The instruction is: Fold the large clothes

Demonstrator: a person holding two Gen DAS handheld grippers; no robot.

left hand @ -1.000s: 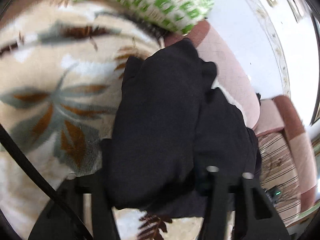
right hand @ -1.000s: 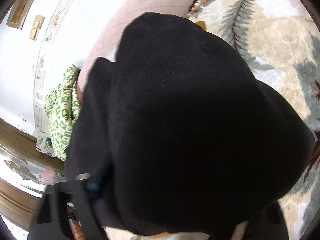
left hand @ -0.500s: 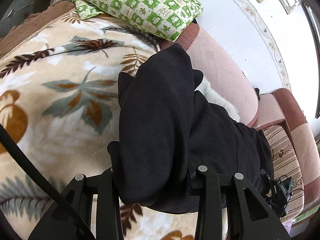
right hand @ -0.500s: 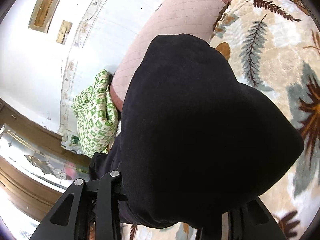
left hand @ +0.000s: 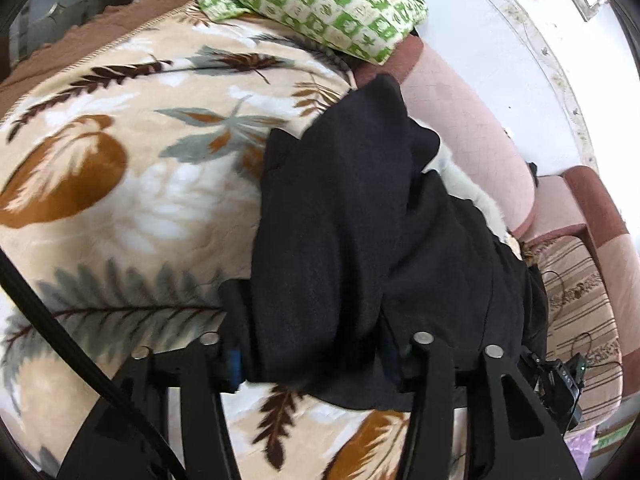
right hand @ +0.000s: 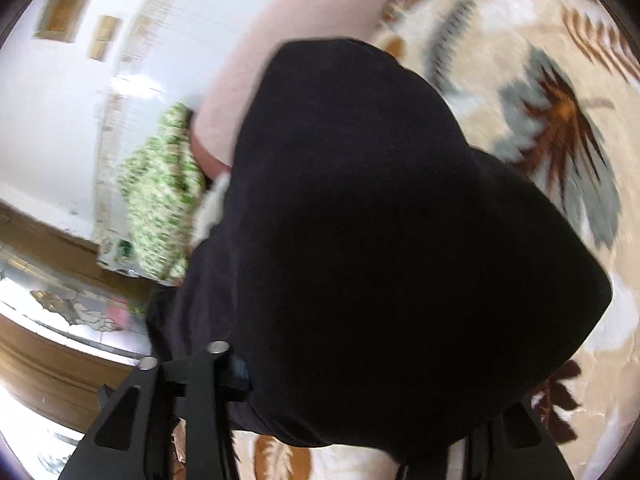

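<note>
A black garment [left hand: 340, 220] lies folded in layers on the leaf-patterned blanket [left hand: 140, 200], its far end against the pink backrest [left hand: 460, 120]. My left gripper [left hand: 320, 344] is at the garment's near edge. Its jaws are opening, with the bunched edge between them and the blue pad of the left finger [left hand: 234, 360] showing beside the cloth. In the blurred right wrist view the same garment [right hand: 380, 220] fills the middle. My right gripper [right hand: 360, 380] is opening too; cloth lies between its jaws and hides the right finger.
A green-and-white checked pillow [left hand: 320, 4] rests at the far end of the blanket, seen also in the right wrist view [right hand: 160, 200]. A white fluffy cloth [left hand: 472, 184] pokes out behind the garment. A striped cushion [left hand: 580, 300] and a small black device [left hand: 564, 380] sit right. A black cable [left hand: 52, 320] crosses left.
Both views have drawn back from the pillow and backrest, so more blanket shows. The garment's near edge stays at the fingers. The left jaws stand a little wider than half a second ago.
</note>
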